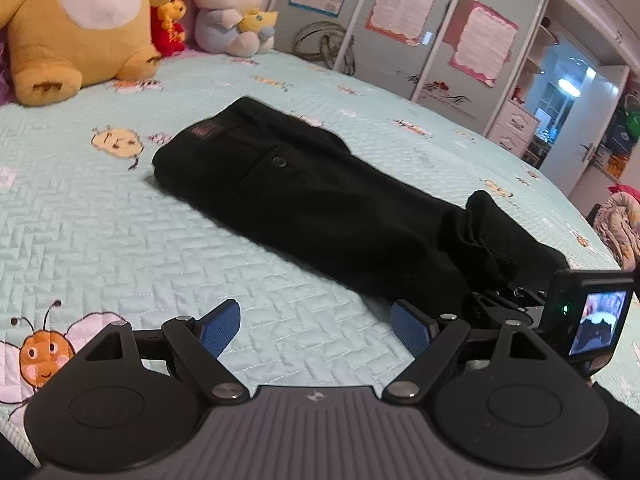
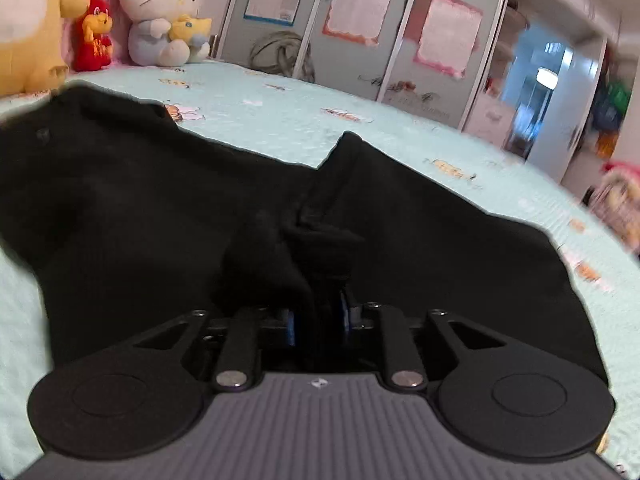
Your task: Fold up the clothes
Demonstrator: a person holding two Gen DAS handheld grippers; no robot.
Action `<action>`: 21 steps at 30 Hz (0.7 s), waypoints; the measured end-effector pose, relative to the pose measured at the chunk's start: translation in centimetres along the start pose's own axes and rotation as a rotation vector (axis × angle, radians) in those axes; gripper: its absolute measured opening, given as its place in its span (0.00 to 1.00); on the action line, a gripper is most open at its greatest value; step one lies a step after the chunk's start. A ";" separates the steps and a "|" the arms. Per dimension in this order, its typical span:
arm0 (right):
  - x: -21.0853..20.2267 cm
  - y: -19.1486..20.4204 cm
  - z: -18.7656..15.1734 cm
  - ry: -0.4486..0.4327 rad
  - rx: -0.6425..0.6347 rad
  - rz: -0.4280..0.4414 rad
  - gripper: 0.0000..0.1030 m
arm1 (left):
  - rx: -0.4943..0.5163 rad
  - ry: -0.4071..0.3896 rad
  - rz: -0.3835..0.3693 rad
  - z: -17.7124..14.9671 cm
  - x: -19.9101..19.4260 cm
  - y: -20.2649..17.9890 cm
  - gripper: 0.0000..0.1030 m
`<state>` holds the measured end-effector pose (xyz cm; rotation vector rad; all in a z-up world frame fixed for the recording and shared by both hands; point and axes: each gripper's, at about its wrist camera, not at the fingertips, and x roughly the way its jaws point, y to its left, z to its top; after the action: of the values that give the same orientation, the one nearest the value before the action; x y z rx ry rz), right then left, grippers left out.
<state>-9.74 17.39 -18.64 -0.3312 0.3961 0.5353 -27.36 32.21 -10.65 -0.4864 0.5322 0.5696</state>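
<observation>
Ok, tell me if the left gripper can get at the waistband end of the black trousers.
Probably yes. The left gripper is open and holds nothing, and only bare quilt lies between it and the waistband of the black trousers.

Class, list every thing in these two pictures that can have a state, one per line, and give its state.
Left gripper: open, holding nothing, above the quilt.
Right gripper: shut on the black trousers' leg end.
Black trousers: laid flat on the bed, leg end bunched and lifted.
Back pocket button: fastened.
Quilt: spread flat.
</observation>
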 end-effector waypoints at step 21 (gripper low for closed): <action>0.8 -11.7 4.0 -0.058 0.374 0.151 0.33 | 0.141 -0.045 -0.110 0.7 -0.4 -5.0 0.83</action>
<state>-1.62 9.86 -13.16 0.0755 0.4578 0.6038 -24.38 28.70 -8.49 -0.3659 0.4957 0.4339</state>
